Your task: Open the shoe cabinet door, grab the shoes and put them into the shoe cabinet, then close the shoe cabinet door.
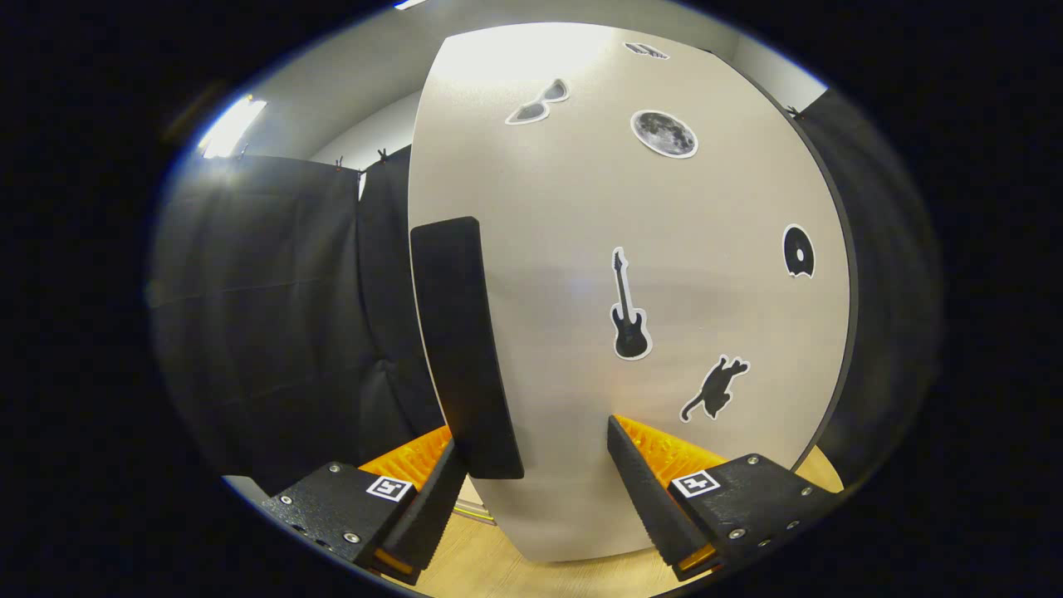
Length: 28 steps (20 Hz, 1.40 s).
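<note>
The gripper fingers stand apart, close to the shoe cabinet door. The black handle at the door's edge lies just inside the left finger.

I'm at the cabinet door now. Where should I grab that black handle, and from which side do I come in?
Grip the black handle near its lower end, just ahead of the open gripper. It is a tall, narrow pad standing upright along the left edge of the cabinet door, so come straight on with one finger on each long side; it probably needs shifting left to centre on it.
</note>
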Available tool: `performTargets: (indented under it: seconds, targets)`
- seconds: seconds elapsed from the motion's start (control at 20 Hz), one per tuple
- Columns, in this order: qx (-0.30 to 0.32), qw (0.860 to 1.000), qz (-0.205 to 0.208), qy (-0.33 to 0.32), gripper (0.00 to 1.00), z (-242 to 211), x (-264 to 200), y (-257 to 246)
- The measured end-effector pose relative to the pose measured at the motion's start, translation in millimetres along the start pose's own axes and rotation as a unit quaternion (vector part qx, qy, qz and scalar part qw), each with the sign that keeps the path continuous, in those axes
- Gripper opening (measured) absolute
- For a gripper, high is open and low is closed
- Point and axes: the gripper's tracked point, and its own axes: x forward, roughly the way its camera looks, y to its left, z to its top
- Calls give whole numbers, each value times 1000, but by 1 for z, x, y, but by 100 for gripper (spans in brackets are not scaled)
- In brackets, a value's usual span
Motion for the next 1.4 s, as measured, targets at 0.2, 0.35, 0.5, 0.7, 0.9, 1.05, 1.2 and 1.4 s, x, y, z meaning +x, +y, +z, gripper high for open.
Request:
performTargets:
  seconds: [0.2,0.35,0.5,0.7,0.9,1.05,1.2,1.4]
  targets:
    - [3,999,-40,-19,98,3,7,1]
    - [2,998,-59,-24,98,4,9,-1]
    - [0,997,-69,-27,98,4,11,0]
    - [-3,997,-78,-29,98,5,16,-1]
    - [-4,996,-82,-33,98,6,18,-1]
    - [0,996,-83,-31,98,5,18,-1]
    - [5,997,-72,-18,98,2,18,4]
    - [7,998,-65,-12,98,5,0,5]
